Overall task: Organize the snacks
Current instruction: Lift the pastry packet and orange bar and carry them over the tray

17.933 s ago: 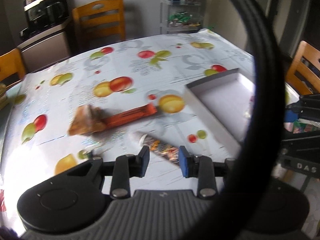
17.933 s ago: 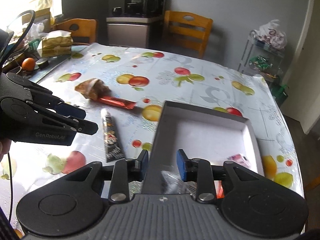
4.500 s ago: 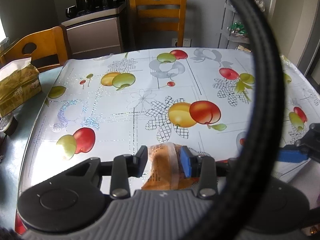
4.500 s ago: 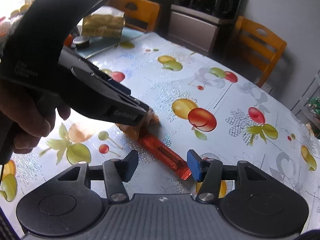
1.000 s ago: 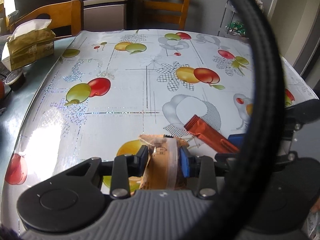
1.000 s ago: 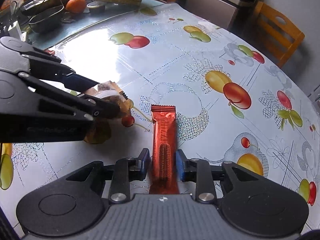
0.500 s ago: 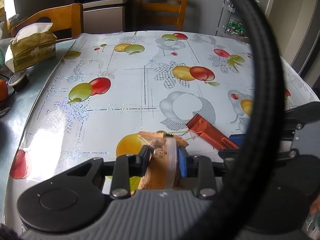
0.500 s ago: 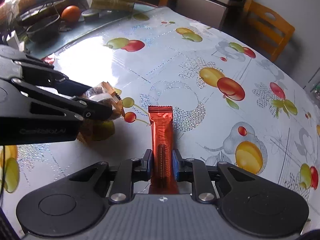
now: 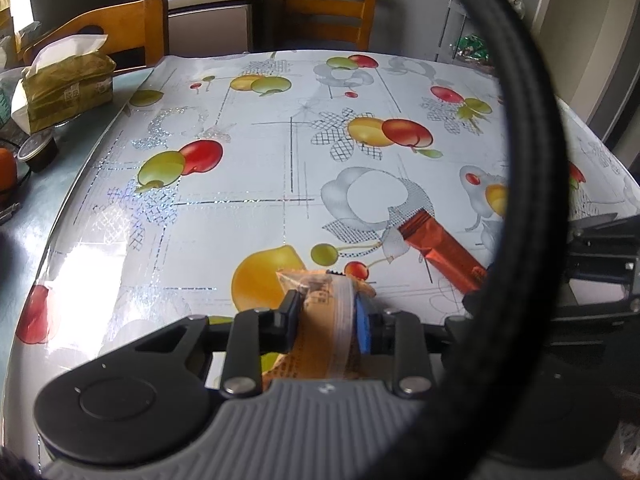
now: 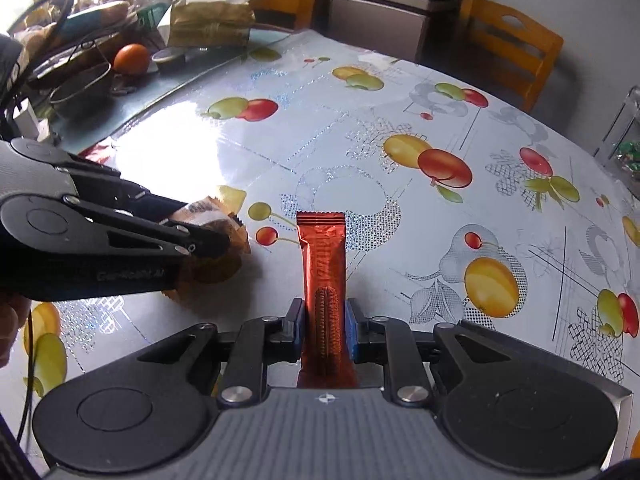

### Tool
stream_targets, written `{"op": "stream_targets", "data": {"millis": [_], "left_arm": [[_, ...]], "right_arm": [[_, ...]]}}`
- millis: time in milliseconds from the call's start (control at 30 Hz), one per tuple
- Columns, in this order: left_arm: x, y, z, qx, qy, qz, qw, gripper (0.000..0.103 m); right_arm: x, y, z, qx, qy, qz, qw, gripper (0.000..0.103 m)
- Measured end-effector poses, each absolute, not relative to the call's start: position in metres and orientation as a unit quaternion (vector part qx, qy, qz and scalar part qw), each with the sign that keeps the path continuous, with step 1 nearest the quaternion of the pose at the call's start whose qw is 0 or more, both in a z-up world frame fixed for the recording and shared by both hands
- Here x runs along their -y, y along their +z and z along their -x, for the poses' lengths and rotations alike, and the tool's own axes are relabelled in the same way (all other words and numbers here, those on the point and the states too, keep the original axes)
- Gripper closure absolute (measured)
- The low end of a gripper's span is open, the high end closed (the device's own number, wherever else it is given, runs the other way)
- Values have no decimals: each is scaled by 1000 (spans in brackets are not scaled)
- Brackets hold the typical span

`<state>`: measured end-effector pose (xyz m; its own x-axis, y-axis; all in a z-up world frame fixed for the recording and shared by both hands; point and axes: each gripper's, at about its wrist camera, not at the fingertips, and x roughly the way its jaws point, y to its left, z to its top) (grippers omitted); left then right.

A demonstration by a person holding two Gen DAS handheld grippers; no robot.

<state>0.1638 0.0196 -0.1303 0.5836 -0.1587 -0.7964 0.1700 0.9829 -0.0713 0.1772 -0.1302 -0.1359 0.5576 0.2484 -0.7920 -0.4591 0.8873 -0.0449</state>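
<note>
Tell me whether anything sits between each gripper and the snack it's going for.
Nothing does. The left gripper is already shut on the brown snack packet, and the right gripper is shut on the red snack bar. Both snacks sit directly between the pads.

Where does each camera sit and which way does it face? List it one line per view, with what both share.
Left wrist: sits on the left gripper, faces across the fruit-print tablecloth toward chairs; fingers clamp the brown snack packet.
Right wrist: sits on the right gripper, faces across the table toward the counter clutter; fingers clamp the red snack bar; a hand shows at left.
Shared: both snacks, tablecloth, and each other's gripper.
</note>
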Motion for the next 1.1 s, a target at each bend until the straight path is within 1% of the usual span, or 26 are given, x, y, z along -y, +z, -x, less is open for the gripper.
{"op": "stream_targets", "data": {"millis": [400, 767, 1100], "left_arm": [[-18, -118, -151, -438, -99, -16, 893, 80], [-6, -85, -140, -410, -110, -19, 905, 80], [10, -66, -129, -397, -124, -28, 909, 80]], "right_arm": [[135, -120, -166, -413, 198, 97, 884, 81], [152, -101, -146, -398, 183, 74, 896, 81], [175, -86, -120, -386, 160, 44, 908, 81]]}}
